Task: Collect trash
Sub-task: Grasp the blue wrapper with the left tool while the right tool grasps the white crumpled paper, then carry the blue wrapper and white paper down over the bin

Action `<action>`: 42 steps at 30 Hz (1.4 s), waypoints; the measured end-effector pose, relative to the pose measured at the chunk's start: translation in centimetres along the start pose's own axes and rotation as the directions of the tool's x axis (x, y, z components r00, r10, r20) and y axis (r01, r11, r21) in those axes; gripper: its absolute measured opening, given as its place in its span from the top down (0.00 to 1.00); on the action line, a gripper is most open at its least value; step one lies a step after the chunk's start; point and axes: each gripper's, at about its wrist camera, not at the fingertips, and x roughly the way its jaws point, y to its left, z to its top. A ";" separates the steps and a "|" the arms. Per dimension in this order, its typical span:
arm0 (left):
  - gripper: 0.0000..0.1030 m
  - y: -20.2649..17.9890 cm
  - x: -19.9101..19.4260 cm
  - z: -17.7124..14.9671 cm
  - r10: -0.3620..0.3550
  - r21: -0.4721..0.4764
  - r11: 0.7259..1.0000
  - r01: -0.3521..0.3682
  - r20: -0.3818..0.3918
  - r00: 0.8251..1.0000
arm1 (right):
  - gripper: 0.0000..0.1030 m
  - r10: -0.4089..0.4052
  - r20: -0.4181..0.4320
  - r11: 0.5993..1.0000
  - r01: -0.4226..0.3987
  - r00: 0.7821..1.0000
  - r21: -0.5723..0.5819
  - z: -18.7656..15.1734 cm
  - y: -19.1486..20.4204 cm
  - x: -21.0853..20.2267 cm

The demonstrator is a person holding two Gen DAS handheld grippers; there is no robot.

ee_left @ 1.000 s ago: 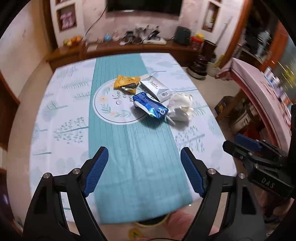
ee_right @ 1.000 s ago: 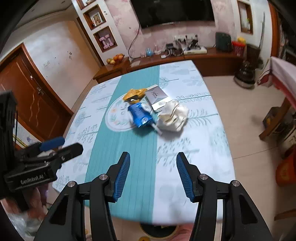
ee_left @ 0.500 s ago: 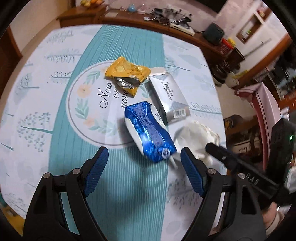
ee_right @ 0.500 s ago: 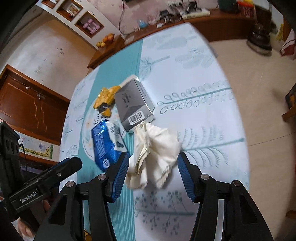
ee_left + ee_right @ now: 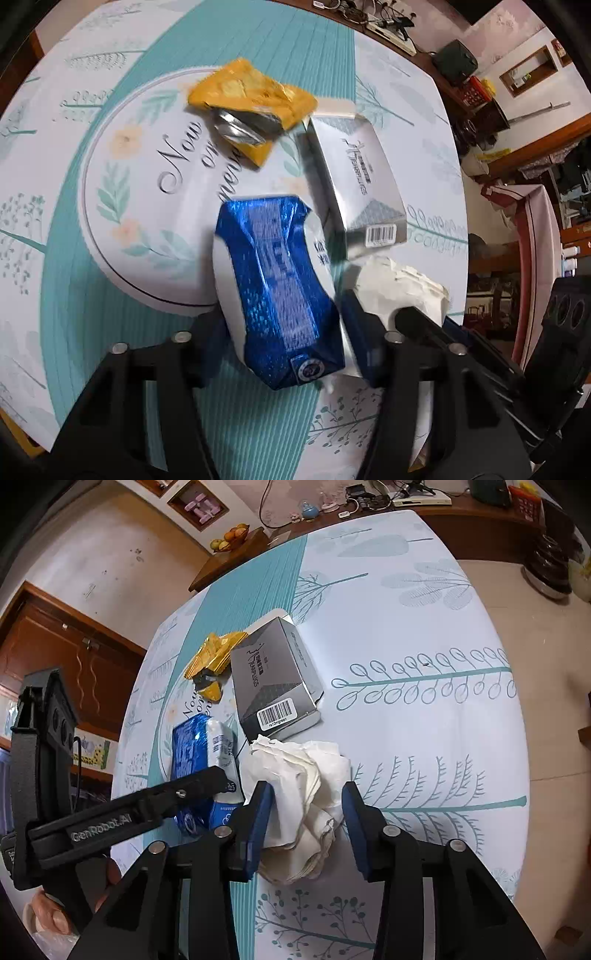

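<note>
White cloth printed with teal leaves and a teal centre stripe covers the surface (image 5: 424, 635), where four pieces of trash lie clustered. At the left, the left tool (image 5: 284, 332) straddles a crumpled shiny blue drink pouch (image 5: 277, 280), its fingers spread wide on either side; whether they touch the pouch cannot be told. Just beside it, the right tool (image 5: 306, 812) stands open around a wad of crumpled white tissue paper (image 5: 299, 790), the left pad against the paper, the right pad slightly clear. Behind them sit a silver-grey cardboard box with a barcode label (image 5: 275, 679) and a torn yellow foil snack wrapper (image 5: 251, 99), touching each other.
</note>
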 end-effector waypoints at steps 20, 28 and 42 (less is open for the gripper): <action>0.80 1.1 -7.0 -6.4 0.010 0.147 0.989 -0.021 0.070 0.997 | 0.96 -0.039 0.113 0.999 0.042 0.993 -0.021 -7.8 4.6 -6.7; 0.80 4.8 -13.6 -12.1 -0.032 0.291 0.957 0.000 0.107 0.994 | 0.96 -0.077 0.227 0.996 0.065 0.971 0.060 -16.0 8.7 -11.1; 0.82 12.8 -20.5 -22.8 -0.114 0.476 0.877 0.065 0.073 0.991 | 0.96 -0.171 0.332 0.979 0.120 0.928 0.167 -32.3 17.5 -14.2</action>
